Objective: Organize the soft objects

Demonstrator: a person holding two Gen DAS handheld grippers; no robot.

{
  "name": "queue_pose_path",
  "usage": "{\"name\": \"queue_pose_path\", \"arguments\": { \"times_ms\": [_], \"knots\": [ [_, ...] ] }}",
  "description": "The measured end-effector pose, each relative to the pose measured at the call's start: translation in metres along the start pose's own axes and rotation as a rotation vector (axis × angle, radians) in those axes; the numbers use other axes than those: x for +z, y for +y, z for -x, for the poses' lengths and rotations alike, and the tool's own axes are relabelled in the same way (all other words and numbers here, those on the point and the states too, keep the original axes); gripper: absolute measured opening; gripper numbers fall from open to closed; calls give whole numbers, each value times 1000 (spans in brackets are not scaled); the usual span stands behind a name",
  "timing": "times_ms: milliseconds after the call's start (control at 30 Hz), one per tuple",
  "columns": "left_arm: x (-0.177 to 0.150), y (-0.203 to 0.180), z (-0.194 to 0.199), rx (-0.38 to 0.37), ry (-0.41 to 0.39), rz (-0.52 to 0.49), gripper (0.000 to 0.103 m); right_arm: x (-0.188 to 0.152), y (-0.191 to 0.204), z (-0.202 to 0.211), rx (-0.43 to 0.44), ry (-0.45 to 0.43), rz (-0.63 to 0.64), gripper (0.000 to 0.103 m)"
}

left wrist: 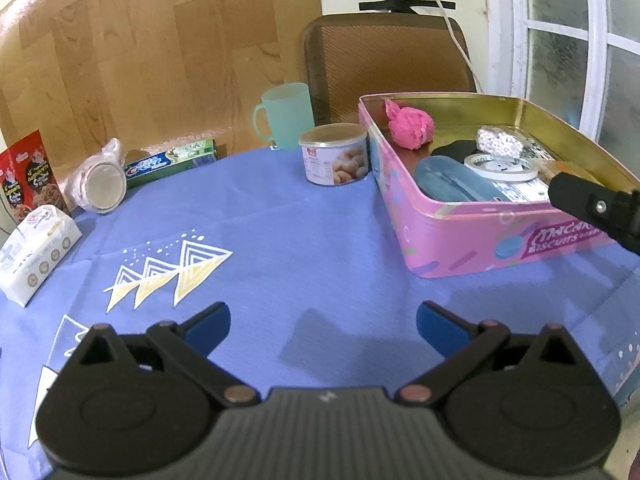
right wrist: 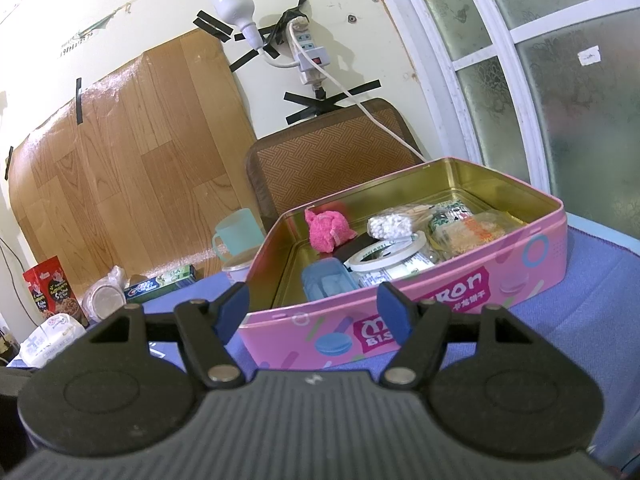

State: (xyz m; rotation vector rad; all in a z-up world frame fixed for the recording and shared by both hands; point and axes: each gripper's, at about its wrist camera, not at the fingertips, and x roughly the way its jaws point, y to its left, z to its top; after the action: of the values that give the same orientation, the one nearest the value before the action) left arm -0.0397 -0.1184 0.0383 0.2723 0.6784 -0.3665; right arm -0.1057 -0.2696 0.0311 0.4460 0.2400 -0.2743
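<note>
**Between picks: both grippers empty, pink fluffy thing already in the tin**

So here's where things stand. The left gripper point(left wrist: 323, 322) hovers over a bare stretch of the blue cloth on the table point(left wrist: 320, 240), jaws wide apart, nothing between them. The right gripper point(right wrist: 312, 308) sits just in front of the pink biscuit tin point(right wrist: 440, 312), jaws also spread open and empty.

The tin's lid is off and it's fairly full. The pink fluffy ball point(right wrist: 328, 230) sits in the back left corner, against the gold inner wall. Near it are a bag of cotton swabs point(right wrist: 394, 222), a roll of white tape point(right wrist: 386, 254), a blue plastic case point(right wrist: 328, 282) and some snack packets on the right side.

My read: this is a gap between placements, with the next soft item not yet chosen. Still out on the table, over on the left, are a white tissue pack point(left wrist: 38, 252) and a crinkly plastic-wrapped round thing point(left wrist: 98, 182). Those look like the soft candidates. The cashew can point(left wrist: 334, 154), the green mug point(left wrist: 286, 114) and the toothpaste box point(left wrist: 170, 162) are rigid, so probably not.

The left gripper is closer to the tissue pack, so I'd guess it swings left and comes in across the narrow side. The pack will squash, so a gentle close is enough.
</note>
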Motion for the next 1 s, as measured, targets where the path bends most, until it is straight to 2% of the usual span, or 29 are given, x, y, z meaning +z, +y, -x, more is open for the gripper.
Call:
{"name": "queue_pose_path", "arguments": {
  "times_ms": [1000],
  "knots": [
    [-3,-10,-1,-50,28,-31,103,0,-2,0,2,2,0,73]
  ]
}}
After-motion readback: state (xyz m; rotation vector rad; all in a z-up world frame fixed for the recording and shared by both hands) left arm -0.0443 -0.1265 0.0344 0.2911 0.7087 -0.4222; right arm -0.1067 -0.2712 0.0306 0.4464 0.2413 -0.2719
